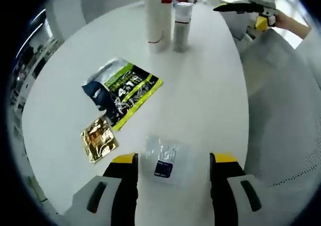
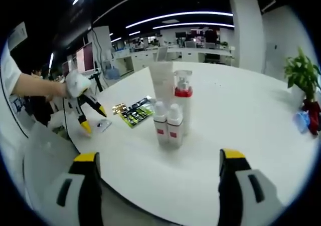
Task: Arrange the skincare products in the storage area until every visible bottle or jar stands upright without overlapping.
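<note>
Several skincare bottles stand upright in a tight group on the round white table [image 1: 210, 85]: a tall white tube [image 2: 162, 85], a clear bottle with a red collar [image 2: 183, 98] and two small white bottles with red labels [image 2: 168, 125]; the left gripper view shows the group [image 1: 165, 18] at the table's far side. Flat sachets lie nearer: a green and black one [image 1: 123, 90], a gold one [image 1: 99, 139] and a clear one [image 1: 165, 160] just ahead of my open left gripper [image 1: 173, 163]. My right gripper [image 2: 158, 158] is open before the bottles, apart from them. The left gripper [image 2: 90, 117] also appears held by a hand.
A white chair back [image 1: 281, 100] stands at the table's right edge. A green potted plant [image 2: 303, 73] and blue and red items [image 2: 307, 118] sit at the far right of the table. Office desks lie behind.
</note>
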Motion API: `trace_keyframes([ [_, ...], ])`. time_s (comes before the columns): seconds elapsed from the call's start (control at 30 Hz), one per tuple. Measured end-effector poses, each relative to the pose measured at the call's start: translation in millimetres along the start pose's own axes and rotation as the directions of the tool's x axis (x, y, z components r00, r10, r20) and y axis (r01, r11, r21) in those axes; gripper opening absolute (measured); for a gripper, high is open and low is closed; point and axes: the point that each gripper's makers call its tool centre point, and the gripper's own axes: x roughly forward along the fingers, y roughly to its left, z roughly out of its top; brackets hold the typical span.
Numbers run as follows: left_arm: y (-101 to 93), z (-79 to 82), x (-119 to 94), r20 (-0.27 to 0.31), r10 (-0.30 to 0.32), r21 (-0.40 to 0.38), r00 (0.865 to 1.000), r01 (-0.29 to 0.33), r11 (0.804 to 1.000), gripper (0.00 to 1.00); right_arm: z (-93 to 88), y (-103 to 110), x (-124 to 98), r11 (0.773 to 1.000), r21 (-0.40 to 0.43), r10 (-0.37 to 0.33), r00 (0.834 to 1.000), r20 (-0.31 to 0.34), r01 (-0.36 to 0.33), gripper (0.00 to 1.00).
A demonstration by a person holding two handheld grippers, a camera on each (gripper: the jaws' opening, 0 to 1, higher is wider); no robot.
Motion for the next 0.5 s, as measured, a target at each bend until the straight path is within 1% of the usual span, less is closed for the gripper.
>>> trace_keyframes([
  [0.1,-4.7,-4.0,-3,0.020,0.017,-0.043,1.000,-0.016,0.999,0.58,-0.3,0,-2,1.000,-0.001,0.004,1.000,0.002,-0.004,0.99],
  [0.2,-6.4,-5.2,-6,0.058,0.055,-0.117,0.997,-0.048,0.992,0.60,0.2,1,-3,1.000,0.003,0.007,1.000,0.007,-0.007,0.99],
  [0.27,-8.2,-6.4,-10,0.076,0.072,-0.153,0.995,-0.060,0.986,0.63,0.5,1,-3,1.000,0.003,0.008,1.000,0.009,-0.008,0.99],
  [0.33,-7.9,-6.8,-13,0.093,0.104,-0.194,0.990,-0.085,0.977,0.64,1.0,1,-4,1.000,-0.001,0.010,1.000,0.010,-0.010,0.99],
  [0.37,-7.1,-8.1,-15,0.093,0.124,-0.222,0.988,-0.101,0.970,0.65,1.1,1,-4,1.000,-0.002,0.011,1.000,0.010,-0.011,0.99],
  [0.4,-5.7,-9.3,-18,0.096,0.152,-0.260,0.984,-0.122,0.958,0.67,1.2,1,-4,1.000,-0.002,0.011,1.000,0.011,-0.011,0.99],
  [0.43,-6.2,-8.6,-20,0.112,0.169,-0.288,0.979,-0.131,0.948,0.69,1.5,0,-5,1.000,-0.002,0.011,1.000,0.013,-0.011,0.99],
  [0.5,-8.7,-8.6,-23,0.130,0.181,-0.310,0.975,-0.133,0.941,0.70,1.6,1,-5,1.000,-0.003,0.012,1.000,0.013,-0.012,0.99],
])
